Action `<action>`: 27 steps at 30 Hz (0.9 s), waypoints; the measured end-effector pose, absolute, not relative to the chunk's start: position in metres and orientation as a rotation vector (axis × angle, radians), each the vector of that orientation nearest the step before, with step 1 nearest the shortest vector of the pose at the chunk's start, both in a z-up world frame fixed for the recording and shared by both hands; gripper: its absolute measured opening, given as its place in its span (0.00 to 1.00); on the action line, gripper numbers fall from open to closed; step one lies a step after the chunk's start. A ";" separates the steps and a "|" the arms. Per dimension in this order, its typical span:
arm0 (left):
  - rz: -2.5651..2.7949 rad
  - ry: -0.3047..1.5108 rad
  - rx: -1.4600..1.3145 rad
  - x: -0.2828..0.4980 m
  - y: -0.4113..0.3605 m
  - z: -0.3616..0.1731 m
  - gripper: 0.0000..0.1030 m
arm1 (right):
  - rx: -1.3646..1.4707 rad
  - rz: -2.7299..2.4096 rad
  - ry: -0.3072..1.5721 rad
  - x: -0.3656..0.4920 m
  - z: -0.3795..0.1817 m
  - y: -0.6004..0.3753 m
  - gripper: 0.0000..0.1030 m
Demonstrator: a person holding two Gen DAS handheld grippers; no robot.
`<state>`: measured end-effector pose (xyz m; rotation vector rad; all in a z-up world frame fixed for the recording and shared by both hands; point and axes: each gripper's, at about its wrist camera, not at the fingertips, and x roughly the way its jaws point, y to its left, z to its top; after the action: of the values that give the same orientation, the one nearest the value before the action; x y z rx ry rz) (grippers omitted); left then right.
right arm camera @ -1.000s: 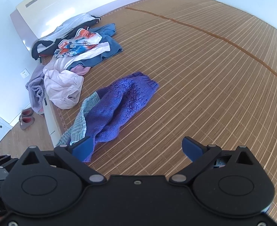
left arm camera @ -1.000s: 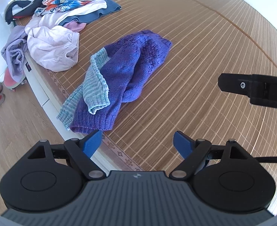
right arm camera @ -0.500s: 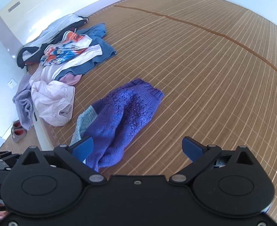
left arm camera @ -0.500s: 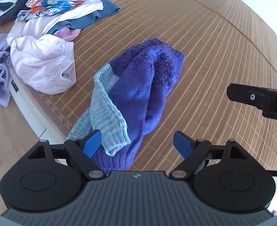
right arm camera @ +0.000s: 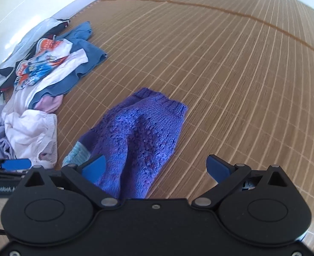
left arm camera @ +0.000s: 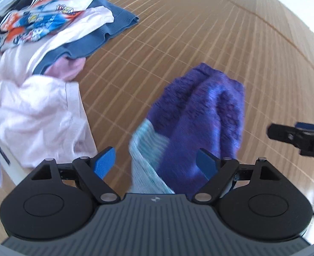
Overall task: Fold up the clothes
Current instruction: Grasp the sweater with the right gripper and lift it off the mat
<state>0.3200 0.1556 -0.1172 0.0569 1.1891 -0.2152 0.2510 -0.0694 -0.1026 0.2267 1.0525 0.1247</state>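
Note:
A crumpled purple knit sweater (left arm camera: 199,119) with a light teal ribbed part (left arm camera: 148,157) lies on the bamboo mat (left arm camera: 199,32). My left gripper (left arm camera: 155,163) is open and empty, just above the sweater's near end, with the teal part between its fingers. In the right wrist view the sweater (right arm camera: 142,136) lies just ahead of my right gripper (right arm camera: 155,167), which is open and empty. The right gripper also shows at the right edge of the left wrist view (left arm camera: 299,136), and the left gripper shows at the left edge of the right wrist view (right arm camera: 7,164).
A pile of clothes (left arm camera: 39,42) lies at the left: pale pink, blue, and a printed white shirt. It also shows in the right wrist view (right arm camera: 39,89). The mat's edge and wooden floor are at the lower left. A white wall (right arm camera: 39,6) stands behind.
Both grippers have moved forward and down toward the purple sweater, which now fills more of each view. Both stay open.

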 end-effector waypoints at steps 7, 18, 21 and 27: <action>-0.188 1.222 0.121 0.385 0.164 -0.166 0.83 | 0.285 0.174 1.084 0.284 -0.146 -0.054 0.92; -0.237 1.287 0.242 0.386 0.155 -0.210 0.83 | 0.326 0.222 1.143 0.305 -0.193 -0.025 0.16; -0.247 1.292 0.265 0.384 0.150 -0.214 0.83 | 0.369 0.202 1.100 0.289 -0.173 -0.045 0.13; -0.331 1.314 0.275 0.369 0.127 -0.209 0.84 | 0.419 0.048 1.045 0.236 -0.135 -0.103 0.12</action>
<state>0.3693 0.1269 -0.2094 0.2754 1.3141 -0.3307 0.2364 -0.1033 -0.1354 0.4193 1.0451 0.0478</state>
